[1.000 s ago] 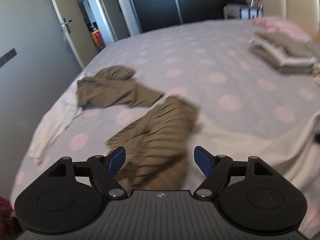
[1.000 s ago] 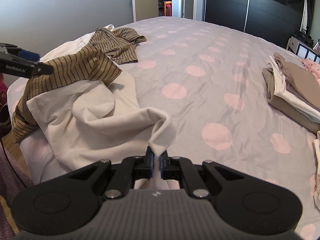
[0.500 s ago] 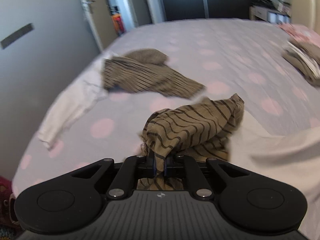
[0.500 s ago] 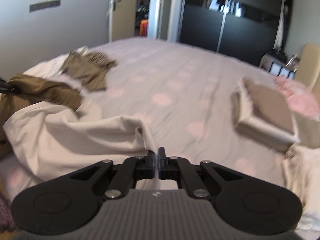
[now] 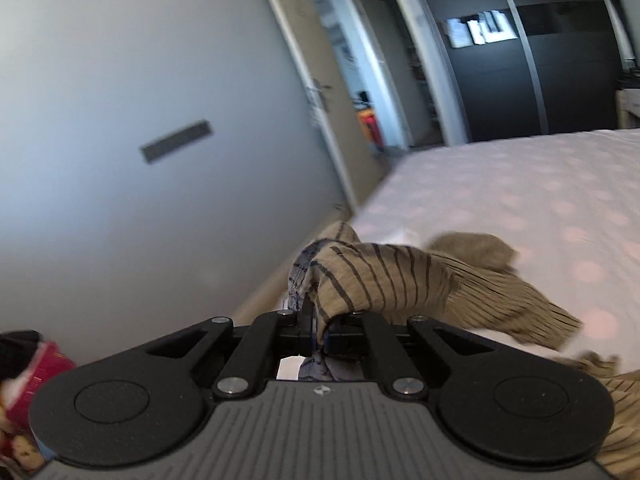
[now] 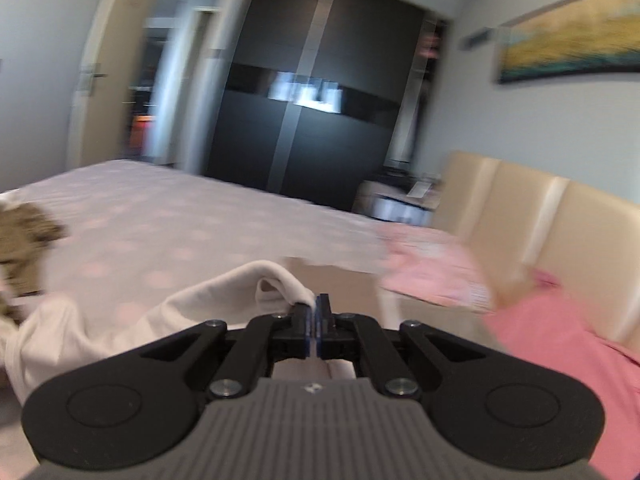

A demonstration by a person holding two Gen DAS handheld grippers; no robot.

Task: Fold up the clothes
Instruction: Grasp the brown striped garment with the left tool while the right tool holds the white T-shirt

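My left gripper (image 5: 318,334) is shut on a fold of a tan garment with dark stripes (image 5: 400,280), which hangs from the jaws and trails right over the bed (image 5: 520,184). A white tag shows under the jaws. My right gripper (image 6: 316,326) is shut on the edge of a cream-white garment (image 6: 132,320) that drapes away to the left above the bed (image 6: 160,216). More of the tan striped cloth (image 6: 24,236) shows blurred at the left edge of the right wrist view.
The bed has a grey cover with pink dots. A beige headboard (image 6: 540,216) and pink bedding (image 6: 560,344) lie to the right. A dark wardrobe (image 6: 312,112) and an open door (image 5: 320,92) stand beyond the bed. A grey wall (image 5: 120,120) is on the left.
The left gripper went from open to shut on the tan striped garment and lifted it. Both grippers rose and tilted up, so the views now show walls and wardrobe.
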